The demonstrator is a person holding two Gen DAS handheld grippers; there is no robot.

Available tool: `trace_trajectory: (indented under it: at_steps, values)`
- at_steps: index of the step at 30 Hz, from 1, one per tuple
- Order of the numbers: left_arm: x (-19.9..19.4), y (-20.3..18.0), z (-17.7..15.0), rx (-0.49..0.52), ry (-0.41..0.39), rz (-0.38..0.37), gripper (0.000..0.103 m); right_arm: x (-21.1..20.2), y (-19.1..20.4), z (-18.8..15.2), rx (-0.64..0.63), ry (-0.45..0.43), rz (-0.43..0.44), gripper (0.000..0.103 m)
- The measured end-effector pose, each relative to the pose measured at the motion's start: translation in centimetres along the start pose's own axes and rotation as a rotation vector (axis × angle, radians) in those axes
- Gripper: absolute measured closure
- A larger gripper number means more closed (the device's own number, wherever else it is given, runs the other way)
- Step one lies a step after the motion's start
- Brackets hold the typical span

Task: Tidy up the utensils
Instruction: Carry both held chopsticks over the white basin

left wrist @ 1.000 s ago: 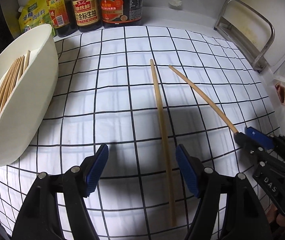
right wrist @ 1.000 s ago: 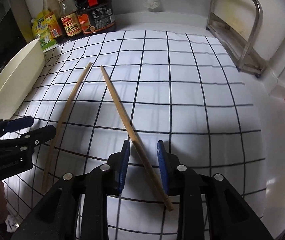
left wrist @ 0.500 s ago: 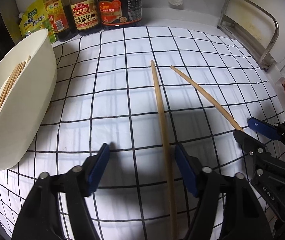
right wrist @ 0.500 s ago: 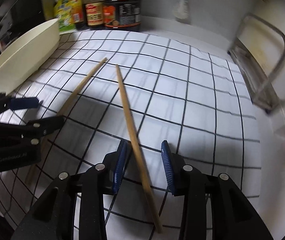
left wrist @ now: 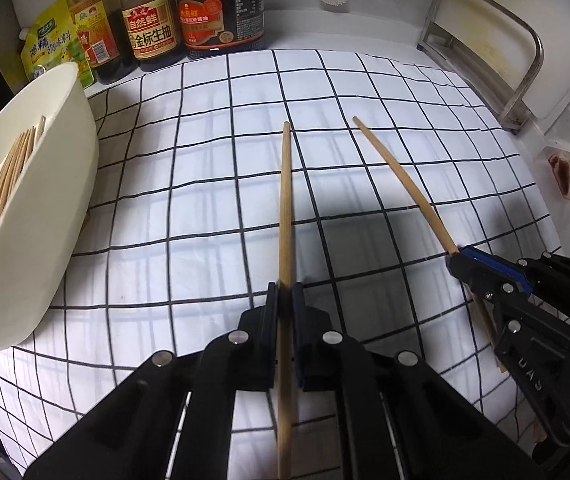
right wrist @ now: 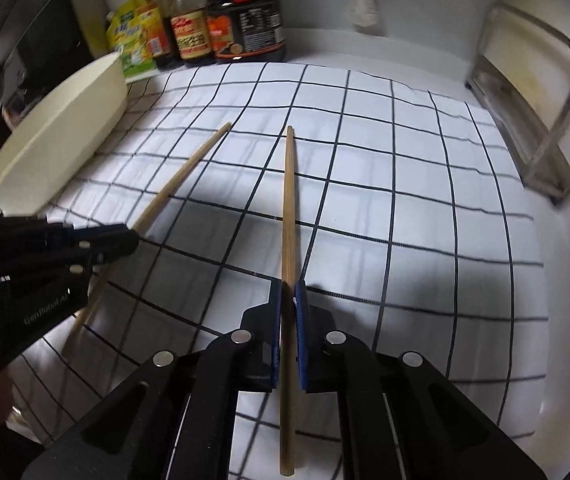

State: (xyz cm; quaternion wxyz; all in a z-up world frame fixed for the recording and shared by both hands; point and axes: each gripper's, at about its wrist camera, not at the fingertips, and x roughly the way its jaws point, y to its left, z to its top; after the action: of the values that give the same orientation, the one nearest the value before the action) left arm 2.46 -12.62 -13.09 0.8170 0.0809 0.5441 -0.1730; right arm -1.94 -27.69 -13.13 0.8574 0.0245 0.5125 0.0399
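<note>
You have a white black-gridded cloth (left wrist: 205, 208) spread over the worktop (left wrist: 365, 36), sauce bottles (left wrist: 189, 12) and a yellow-green pouch (left wrist: 51, 52) lined along the back wall, and a metal rack (left wrist: 497, 52) standing at the right.

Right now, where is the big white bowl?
The white bowl sits at the left edge of the checked cloth, just in front of the sauce bottles, with chopsticks inside it.

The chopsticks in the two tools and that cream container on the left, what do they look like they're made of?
Chopstick in the left tool and chopstick in the right tool: probably bamboo or wood, going by the matte tan surface with faint lengthwise grain. Cream container: likely plastic, from its smooth, uniform, slightly glossy wall, though glazed ceramic can't be ruled out.
</note>
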Motion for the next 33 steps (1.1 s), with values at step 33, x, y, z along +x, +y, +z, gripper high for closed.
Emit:
trace_trajectory:
  at_steps: [33]
  values:
    - [-10.7, 25.5, 3.2, -0.230, -0.135, 0.175, 0.096, 1.5, 24.8, 15.6, -0.119, -0.043, 0.246, 0.096]
